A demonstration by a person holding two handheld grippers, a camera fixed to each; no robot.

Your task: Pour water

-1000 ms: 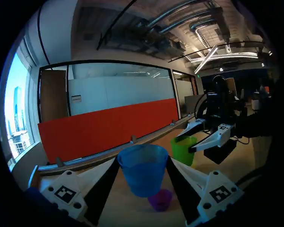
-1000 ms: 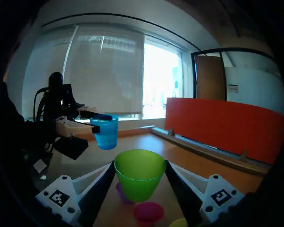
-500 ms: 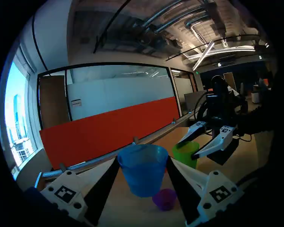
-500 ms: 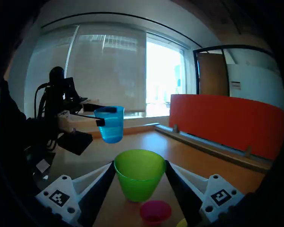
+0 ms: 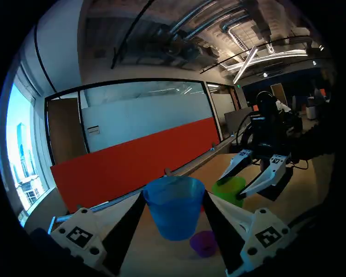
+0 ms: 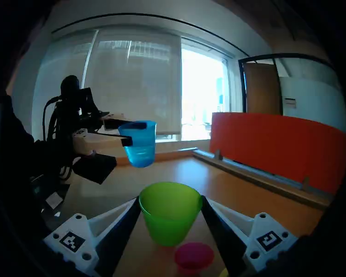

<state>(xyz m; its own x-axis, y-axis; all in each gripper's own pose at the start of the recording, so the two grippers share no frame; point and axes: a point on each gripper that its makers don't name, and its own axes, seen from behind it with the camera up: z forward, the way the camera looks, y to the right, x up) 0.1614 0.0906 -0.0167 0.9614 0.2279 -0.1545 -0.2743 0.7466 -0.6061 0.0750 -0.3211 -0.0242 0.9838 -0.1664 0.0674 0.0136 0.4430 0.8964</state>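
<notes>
edges and room: the table (image 6: 247, 189) is bare wood across its middle. its far edge runs along a low rail (image 6: 260, 177), with an orange panel (image 6: 283, 147) standing just behind it. a bright window (image 6: 198, 97) lies beyond the table's other end. two small cups stand on the wood close under the grippers: a purple cup (image 5: 204, 242) below the left one and a pink cup (image 6: 193, 256) below the right one. open table lies between the two grippers, which are well apart.

task items: the blue cup (image 5: 174, 217) sits in the left gripper (image 5: 174, 195). it is mouth up, with its long axis near vertical. in the right gripper view it hangs in the air above the table, off to the left of the green cup (image 6: 170, 221) and higher than it. the two cups do not touch. the green cup is also upright, mouth up, narrowing toward its base. it is low over the wood. whether its base rests on the table cannot be told. the contents of either cup cannot be told.

jaws: the left gripper's fingers are set at about a cup's width, and both press on the blue cup's sides just below the rim. the right gripper (image 6: 170, 199) is set likewise, with both fingers clamped against the green cup's upper wall. a dark sleeve (image 6: 16, 152) shows behind the left gripper in the right gripper view.
</notes>
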